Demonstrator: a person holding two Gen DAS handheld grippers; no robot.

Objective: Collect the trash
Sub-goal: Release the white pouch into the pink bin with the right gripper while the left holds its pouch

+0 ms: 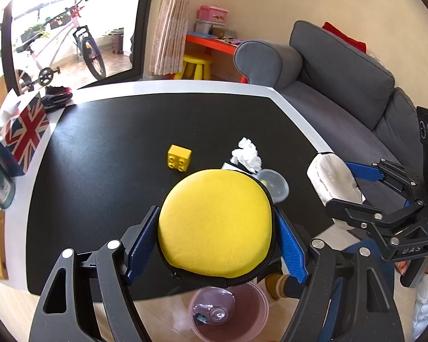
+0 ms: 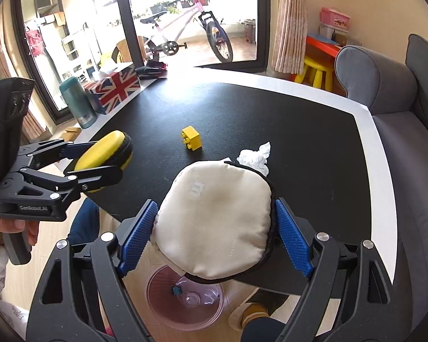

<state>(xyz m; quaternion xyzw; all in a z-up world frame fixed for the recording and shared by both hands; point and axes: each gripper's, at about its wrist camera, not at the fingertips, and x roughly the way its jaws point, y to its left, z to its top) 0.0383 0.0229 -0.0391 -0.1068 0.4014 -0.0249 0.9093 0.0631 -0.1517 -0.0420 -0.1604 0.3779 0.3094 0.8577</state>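
The left tool [image 1: 216, 242] is squeezing a round yellow zip pouch [image 1: 214, 222] between its 2 blue pads, and the right tool [image 2: 214, 233] is squeezing a soft cream zip pouch [image 2: 216, 222] the same way. Both pouches are up in the air, just over the near edge of the black counter [image 1: 114, 131]. Down on the floor, right by that near edge, sits a see-through pink plastic bowl [image 2: 159, 307] with a few bits already in it; it looks like the place for trash. The trash left on the counter looks like a crumpled white tissue [image 1: 246, 154] and a small clear plastic cup [image 1: 274, 183], both a little way in from the near edge. A yellow toy brick [image 1: 179, 158] sits beside them, nearer the middle of the counter. What could go wrong? The pouches look like good things, not trash, so dropping them into the bowl would be a mistake. They are also soft and puffy, so a pouch could slip out of the pads if a tool tips or lets go a bit. Both tools are full, so neither can pick up the tissue or the cup yet. The 2 tools are close together too, and could bump each other over the bowl.
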